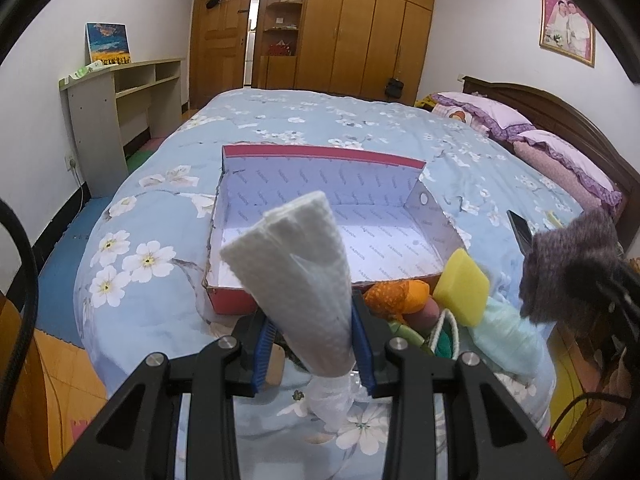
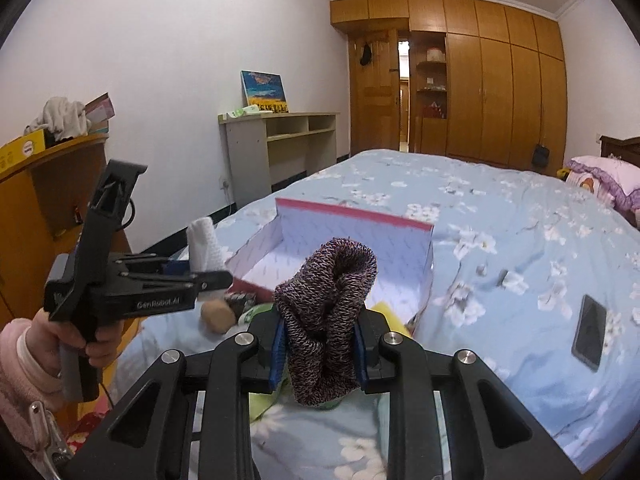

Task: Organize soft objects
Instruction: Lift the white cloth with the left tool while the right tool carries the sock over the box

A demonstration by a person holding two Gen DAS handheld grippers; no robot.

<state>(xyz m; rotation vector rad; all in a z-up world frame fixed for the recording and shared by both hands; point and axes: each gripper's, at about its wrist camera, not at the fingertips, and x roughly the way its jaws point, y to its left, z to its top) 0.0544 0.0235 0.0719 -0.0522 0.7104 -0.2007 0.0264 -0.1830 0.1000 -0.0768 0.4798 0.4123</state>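
The left gripper (image 1: 314, 344) has its jaws clenched on a folded white waffle-textured cloth (image 1: 296, 268), the right gripper (image 2: 320, 350) grasps a bunched purple-brown knit sock (image 2: 328, 312), both above the bed (image 2: 500, 240) before the pink-rimmed box (image 1: 320, 216).

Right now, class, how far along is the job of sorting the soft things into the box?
Done: nothing yet; the box looks empty. In hand: the left hand-held gripper clamps a white cloth, the right hand-held gripper a knitted sock. Left: the yellow sponge, orange cloth and pale green cloth beside it.
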